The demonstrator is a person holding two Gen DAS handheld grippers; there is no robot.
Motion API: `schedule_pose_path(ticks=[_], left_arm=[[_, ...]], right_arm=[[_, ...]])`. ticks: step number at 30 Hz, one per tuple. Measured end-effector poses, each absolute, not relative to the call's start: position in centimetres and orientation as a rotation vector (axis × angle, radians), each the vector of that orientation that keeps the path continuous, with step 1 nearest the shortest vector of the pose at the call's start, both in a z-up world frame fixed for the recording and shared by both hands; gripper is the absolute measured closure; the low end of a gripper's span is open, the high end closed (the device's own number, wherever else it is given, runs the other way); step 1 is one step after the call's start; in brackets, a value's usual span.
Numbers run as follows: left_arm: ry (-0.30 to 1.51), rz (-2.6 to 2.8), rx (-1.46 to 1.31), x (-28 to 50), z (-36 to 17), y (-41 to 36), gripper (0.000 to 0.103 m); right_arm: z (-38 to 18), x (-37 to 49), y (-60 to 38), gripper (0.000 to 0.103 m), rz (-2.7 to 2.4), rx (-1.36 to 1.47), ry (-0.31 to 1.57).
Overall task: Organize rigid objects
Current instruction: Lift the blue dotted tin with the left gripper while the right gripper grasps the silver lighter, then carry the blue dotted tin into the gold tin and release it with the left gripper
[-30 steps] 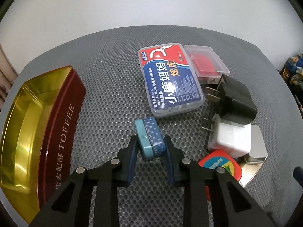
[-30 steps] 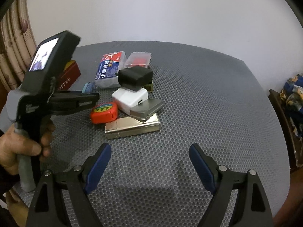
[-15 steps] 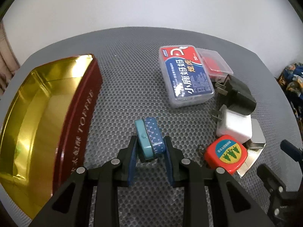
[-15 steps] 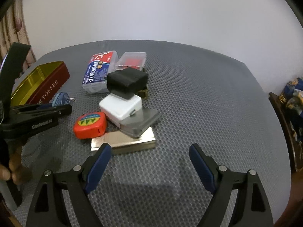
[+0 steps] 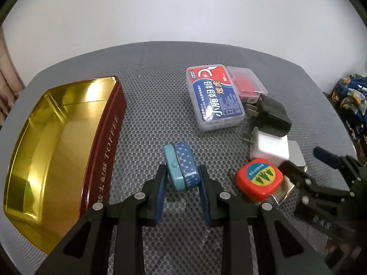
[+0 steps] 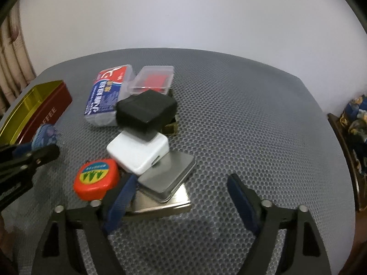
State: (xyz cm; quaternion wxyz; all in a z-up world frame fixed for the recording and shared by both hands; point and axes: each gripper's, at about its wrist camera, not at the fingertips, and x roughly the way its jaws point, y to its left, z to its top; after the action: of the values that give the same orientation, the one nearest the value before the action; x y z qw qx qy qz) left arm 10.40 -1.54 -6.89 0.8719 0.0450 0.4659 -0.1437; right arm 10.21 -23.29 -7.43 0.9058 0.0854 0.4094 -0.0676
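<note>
My left gripper (image 5: 182,170) is shut on a small blue patterned tin (image 5: 181,165), held on edge above the grey mat. Left of it lies the open red toffee tin (image 5: 57,137) with its bare gold inside. My right gripper (image 6: 181,178) is closing on the pile. Its left finger sits beside the flat silver box (image 6: 160,206) and the grey tin (image 6: 167,174) stacked on it, while the right finger is still apart. A red tape measure (image 6: 96,178), a white charger (image 6: 137,151) and a black charger (image 6: 146,110) crowd the same pile.
A blue floss box (image 5: 213,98) and a clear case with a red insert (image 5: 246,84) lie behind the chargers. The white wall stands past the mat's far edge. A curtain (image 6: 11,52) hangs at the left and patterned cloth (image 6: 357,114) sits at the right.
My left gripper carried the blue tin away from the pile toward the toffee tin. My right gripper moved forward to the pile and its jaws narrowed around the silver box.
</note>
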Motion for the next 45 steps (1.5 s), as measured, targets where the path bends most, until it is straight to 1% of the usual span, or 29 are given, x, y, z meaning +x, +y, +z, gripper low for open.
schedule_pose_path(ticks=[1, 2, 3, 4, 6, 13, 15, 17, 22, 26, 35, 45], left_arm=[[0.973, -0.295, 0.094, 10.7, -6.8, -1.8, 0.079], [0.972, -0.293, 0.093, 10.8, -6.7, -1.9, 0.079], [0.971, -0.293, 0.090, 10.9, -6.6, -1.8, 0.079], [0.972, -0.291, 0.086, 10.9, -6.5, -1.7, 0.079], [0.973, -0.289, 0.081, 11.0, -6.4, -1.7, 0.079], [0.977, -0.280, 0.064, 11.2, -5.7, -0.9, 0.079], [0.971, -0.275, 0.064, 11.2, -5.3, -0.7, 0.079], [0.968, -0.267, 0.060, 11.2, -4.8, -0.3, 0.079], [0.949, -0.243, 0.042, 11.2, -3.5, 0.9, 0.079], [0.933, -0.209, 0.033, 11.3, -2.6, 2.3, 0.079], [0.949, -0.080, 0.013, 13.2, -2.7, 8.8, 0.079], [1.024, 0.049, -0.005, 15.9, -5.0, 15.7, 0.079]], right_arm=[[-7.6, 10.2, -23.5, 0.042, -0.131, 0.184, 0.850], [-7.7, 10.2, -23.8, 0.048, -0.137, 0.183, 0.862], [-8.0, 10.1, -24.1, 0.062, -0.153, 0.175, 0.874], [-8.3, 10.2, -24.6, 0.070, -0.167, 0.168, 0.889], [-8.8, 10.0, -25.5, 0.070, -0.174, 0.187, 0.899], [-9.6, 9.9, -27.7, 0.070, -0.124, 0.216, 0.837], [-9.7, 10.3, -27.9, 0.068, -0.107, 0.197, 0.821], [-9.5, 10.9, -27.4, 0.062, -0.089, 0.166, 0.809], [-9.4, 12.5, -27.1, 0.056, -0.063, 0.145, 0.812], [-9.3, 12.8, -26.6, 0.056, -0.077, 0.123, 0.812], [-9.3, 12.5, -26.8, 0.054, -0.079, 0.133, 0.812], [-9.2, 12.1, -27.5, 0.053, -0.078, 0.135, 0.812]])
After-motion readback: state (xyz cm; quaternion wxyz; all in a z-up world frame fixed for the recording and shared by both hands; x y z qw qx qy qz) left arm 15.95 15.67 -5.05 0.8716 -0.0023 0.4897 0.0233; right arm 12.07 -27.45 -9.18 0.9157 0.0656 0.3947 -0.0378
